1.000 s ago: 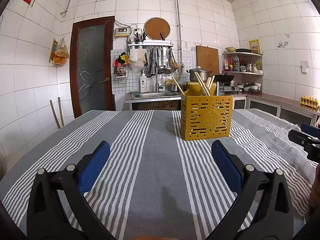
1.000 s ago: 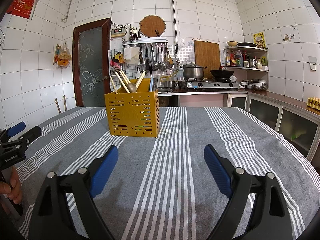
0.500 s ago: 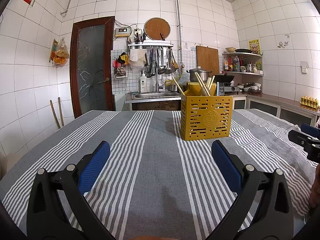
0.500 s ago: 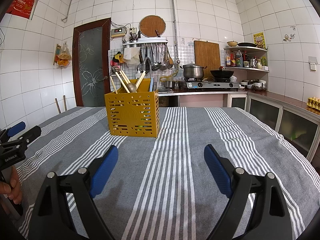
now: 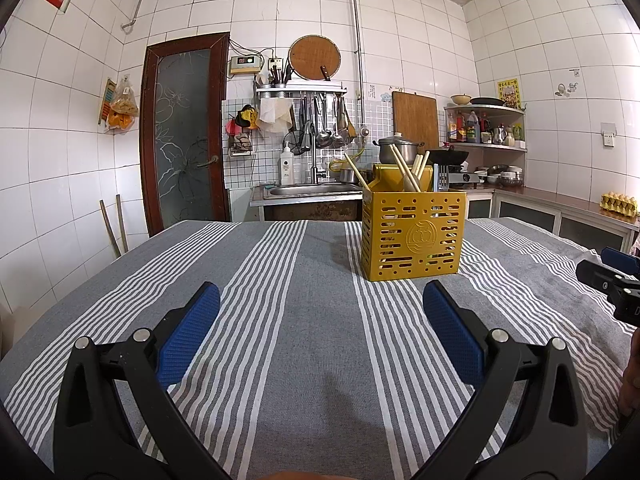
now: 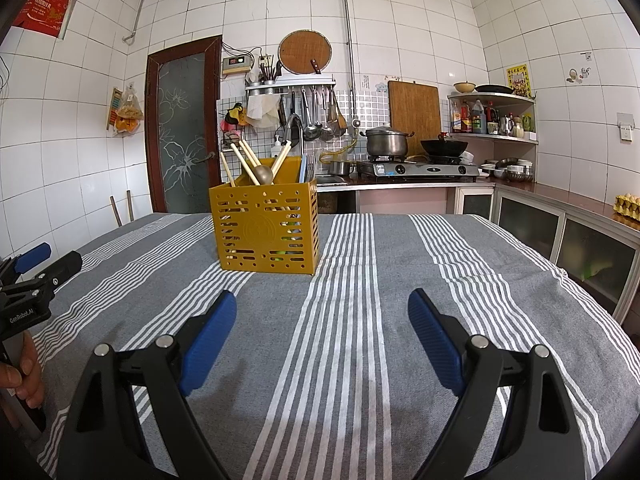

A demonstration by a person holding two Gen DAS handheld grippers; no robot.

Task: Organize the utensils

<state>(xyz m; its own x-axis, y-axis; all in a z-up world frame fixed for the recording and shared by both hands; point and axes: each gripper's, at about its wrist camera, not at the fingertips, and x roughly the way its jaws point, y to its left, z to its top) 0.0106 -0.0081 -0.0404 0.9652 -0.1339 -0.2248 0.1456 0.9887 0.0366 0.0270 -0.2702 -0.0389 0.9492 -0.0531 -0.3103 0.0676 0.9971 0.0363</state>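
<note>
Mostly hidden: the utensils (image 6: pixel 256 166) sit inside the yellow holder (image 6: pixel 266 229), only handle tops show, contents hard to sort through the slots. Holder stands upright on the striped tablecloth (image 5: pixel 296 320), well ahead of both claws. Left gripper (image 5: pixel 320 312) jaws spread, empty. Right gripper (image 6: pixel 322 322) likewise wide apart, nothing between the pads.
</note>
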